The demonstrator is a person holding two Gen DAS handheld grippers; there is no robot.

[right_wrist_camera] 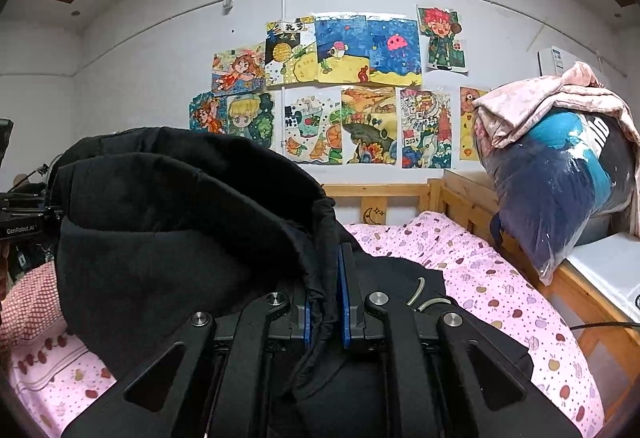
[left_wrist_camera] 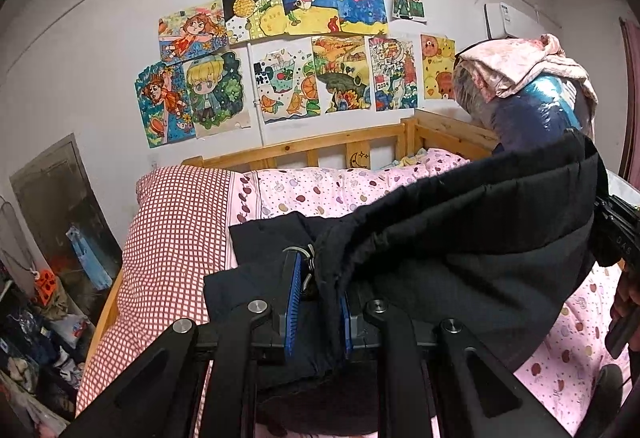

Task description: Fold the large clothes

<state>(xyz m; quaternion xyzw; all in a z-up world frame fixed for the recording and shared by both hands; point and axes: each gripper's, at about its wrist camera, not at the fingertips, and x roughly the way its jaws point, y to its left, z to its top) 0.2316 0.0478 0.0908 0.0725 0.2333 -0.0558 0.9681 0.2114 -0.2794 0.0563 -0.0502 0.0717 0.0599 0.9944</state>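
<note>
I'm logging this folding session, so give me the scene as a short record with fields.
garment: black coat, lifted between both tools
left hand-held gripper: shut on coat fabric
right hand-held gripper: shut on the coat's gathered edge
surface: bed with pink fruit-print sheet
pillow: red checked pillow
backdrop: drawings on wall

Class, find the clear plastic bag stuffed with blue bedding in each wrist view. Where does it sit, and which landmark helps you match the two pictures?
Left wrist view: plastic bag at upper right, above the black coat.
Right wrist view: plastic bag at far right, over the bed's wooden rail.
Shared landmark: moon carving on the headboard.
</note>
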